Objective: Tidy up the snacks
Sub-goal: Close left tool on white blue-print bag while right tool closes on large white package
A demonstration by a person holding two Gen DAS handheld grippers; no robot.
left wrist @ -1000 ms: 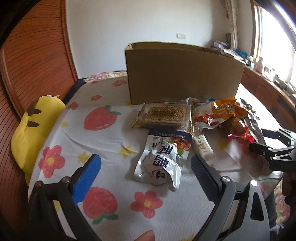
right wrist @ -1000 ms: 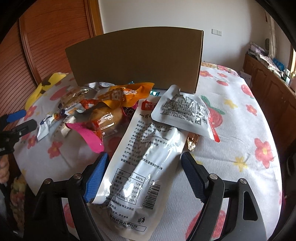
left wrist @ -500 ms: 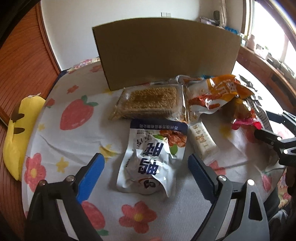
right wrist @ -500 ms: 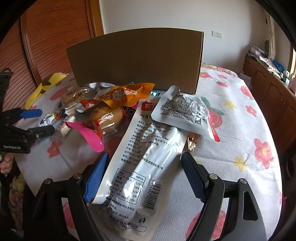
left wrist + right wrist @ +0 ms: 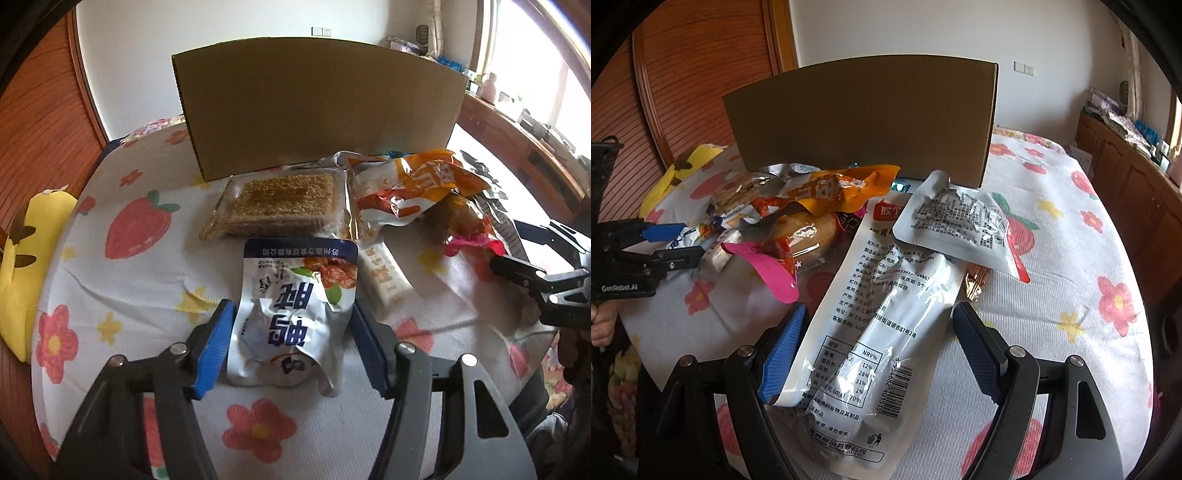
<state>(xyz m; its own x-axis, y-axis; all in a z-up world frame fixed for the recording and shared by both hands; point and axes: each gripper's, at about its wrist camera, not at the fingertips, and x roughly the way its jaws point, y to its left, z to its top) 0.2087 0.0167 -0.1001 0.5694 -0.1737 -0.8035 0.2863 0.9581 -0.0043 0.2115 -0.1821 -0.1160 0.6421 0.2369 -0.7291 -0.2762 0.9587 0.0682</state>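
A white and blue snack pouch [image 5: 295, 280] lies on the flowered tablecloth [image 5: 129, 280]. My left gripper [image 5: 291, 306] straddles its lower half. The jaws are closing, and the pads stand right at the pouch's two side edges without squeezing it. My right gripper [image 5: 880, 308] is open over a long silver-white pouch [image 5: 886, 295] that lies flat between its fingers. A smaller silver pouch [image 5: 960, 229] overlaps that pouch's far end. A tall cardboard box [image 5: 317, 110] stands behind the snacks.
A clear pack of crackers [image 5: 280, 203], an orange and white bag [image 5: 406, 184], a small white bar [image 5: 380, 277] and a pink-ended wrapper [image 5: 469, 243] lie in front of the box. A yellow plush [image 5: 18, 258] sits at the left edge. Wooden cabinets [image 5: 1126, 177] line the right.
My left gripper has come forward and tipped down over the white and blue pouch, and its jaws have narrowed around it. The right gripper has not moved.
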